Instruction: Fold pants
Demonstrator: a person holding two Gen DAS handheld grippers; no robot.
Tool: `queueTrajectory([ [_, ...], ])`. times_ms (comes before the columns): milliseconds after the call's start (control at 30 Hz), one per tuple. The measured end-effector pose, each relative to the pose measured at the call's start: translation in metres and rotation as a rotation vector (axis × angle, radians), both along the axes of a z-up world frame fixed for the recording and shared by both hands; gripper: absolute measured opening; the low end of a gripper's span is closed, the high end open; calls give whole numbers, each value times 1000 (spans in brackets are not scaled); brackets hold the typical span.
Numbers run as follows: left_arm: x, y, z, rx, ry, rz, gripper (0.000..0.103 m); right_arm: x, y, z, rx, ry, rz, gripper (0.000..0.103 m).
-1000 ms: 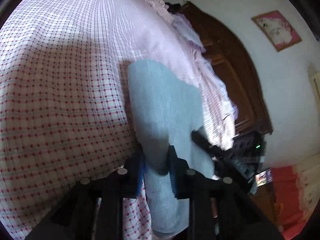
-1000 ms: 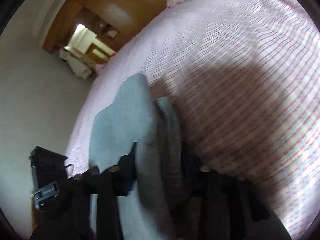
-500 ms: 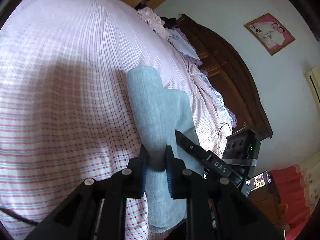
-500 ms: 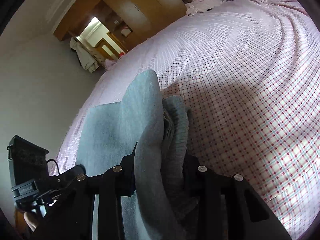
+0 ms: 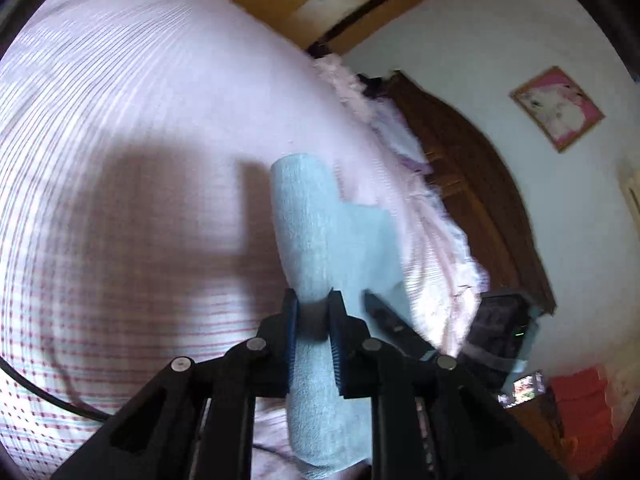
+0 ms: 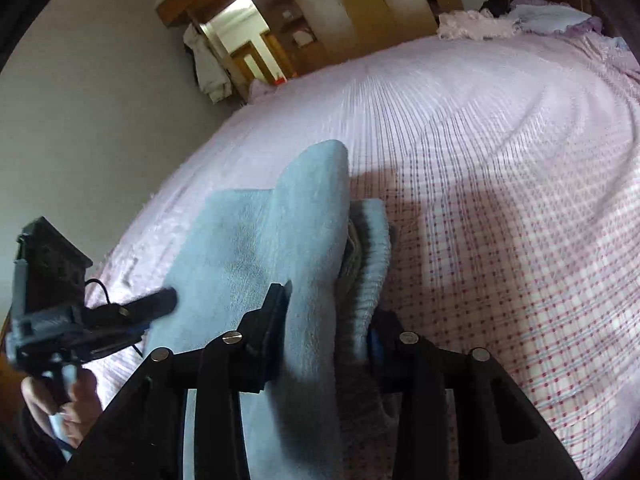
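Light grey-blue pants [image 5: 320,236] hang between both grippers above a bed with a pink checked sheet [image 5: 132,128]. My left gripper [image 5: 313,308] is shut on a folded edge of the pants, which stand up past the jaws. My right gripper [image 6: 328,316] is shut on a thick bunch of the pants [image 6: 280,240], with the ribbed waistband [image 6: 370,248] beside its right finger. The other gripper shows in each view: the right one in the left wrist view [image 5: 396,324], the left one in the right wrist view [image 6: 156,304].
The bed sheet [image 6: 500,168] spreads ahead and to the right. Pillows [image 6: 520,20] lie by a dark wooden headboard [image 5: 480,184]. A wooden wardrobe and open doorway [image 6: 248,48] stand beyond the bed. A framed picture [image 5: 558,108] hangs on the wall.
Both grippers have risen and tilted up with the pants held, so more of the room and bed shows. The cloth hangs narrower in the left wrist view.
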State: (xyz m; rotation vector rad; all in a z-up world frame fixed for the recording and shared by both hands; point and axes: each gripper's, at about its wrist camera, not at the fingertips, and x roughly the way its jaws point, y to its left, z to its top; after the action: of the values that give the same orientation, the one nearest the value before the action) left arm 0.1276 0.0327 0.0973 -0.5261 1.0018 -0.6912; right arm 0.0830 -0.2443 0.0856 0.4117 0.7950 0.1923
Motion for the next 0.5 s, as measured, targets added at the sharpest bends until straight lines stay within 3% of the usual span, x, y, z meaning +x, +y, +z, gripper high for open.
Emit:
queueTrajectory([
  [67,1,0,-16,87,11,-4,21,4,3,0,8,6,12,36],
  [133,-5,-3,-21,209,-42,-28,28,-1,3,6,-38,-2,25,38],
  [267,-27,-13,-3,384,-144,-49,27,-23,16,34,-209,-123,18,38],
  [333,-41,-14,8,434,-200,-18,24,-32,29,41,-228,-160,52,38],
  [433,-66,-12,22,360,-267,0,17,-50,39,37,-224,-145,100,37],
  [500,-77,-13,27,272,-271,-23,15,-49,46,28,-252,-114,101,29],
])
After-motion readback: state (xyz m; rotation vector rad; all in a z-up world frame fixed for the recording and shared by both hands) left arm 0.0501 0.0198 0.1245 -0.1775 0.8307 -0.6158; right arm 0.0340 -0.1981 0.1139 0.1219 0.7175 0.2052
